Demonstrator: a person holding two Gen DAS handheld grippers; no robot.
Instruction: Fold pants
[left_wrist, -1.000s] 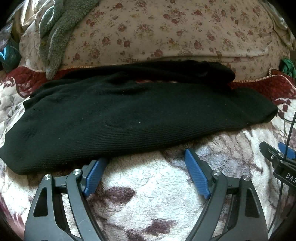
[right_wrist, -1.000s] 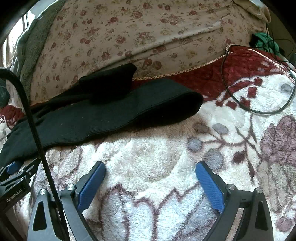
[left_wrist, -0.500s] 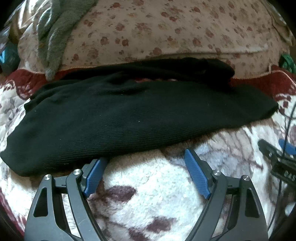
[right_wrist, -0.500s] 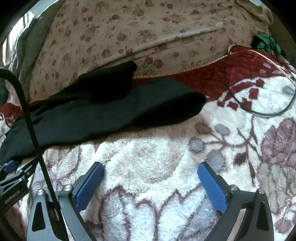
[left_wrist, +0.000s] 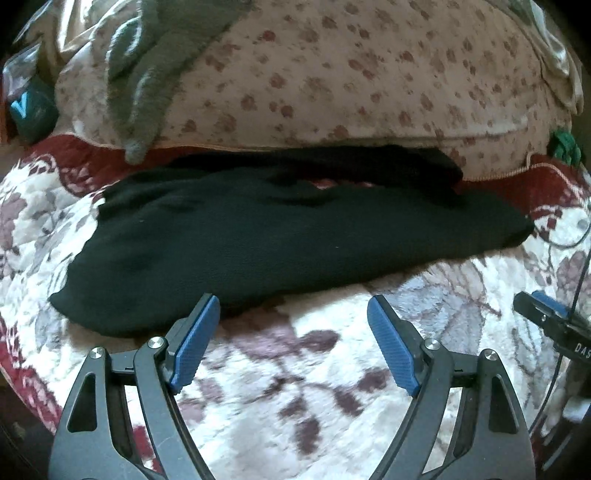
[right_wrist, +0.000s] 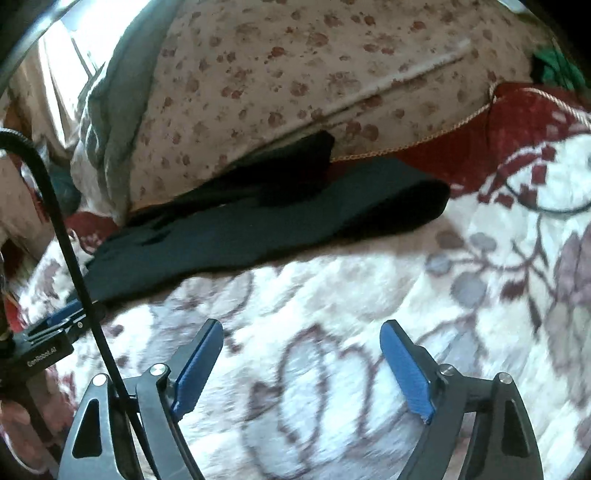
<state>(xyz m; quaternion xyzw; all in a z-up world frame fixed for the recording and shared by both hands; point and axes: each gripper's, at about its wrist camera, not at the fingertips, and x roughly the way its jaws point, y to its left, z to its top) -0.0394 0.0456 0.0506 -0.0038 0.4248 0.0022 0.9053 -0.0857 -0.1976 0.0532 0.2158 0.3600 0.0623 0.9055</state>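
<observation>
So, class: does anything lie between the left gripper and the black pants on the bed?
Nothing visible does. The left gripper is open just short of the pants, with only bare floral blanket between its fingers.

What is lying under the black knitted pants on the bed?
The black knitted pants lie on a fluffy white blanket with dark floral print and its red border. Behind them rises a beige flowered cushion. Whatever lies directly beneath the fabric is covered.
</observation>
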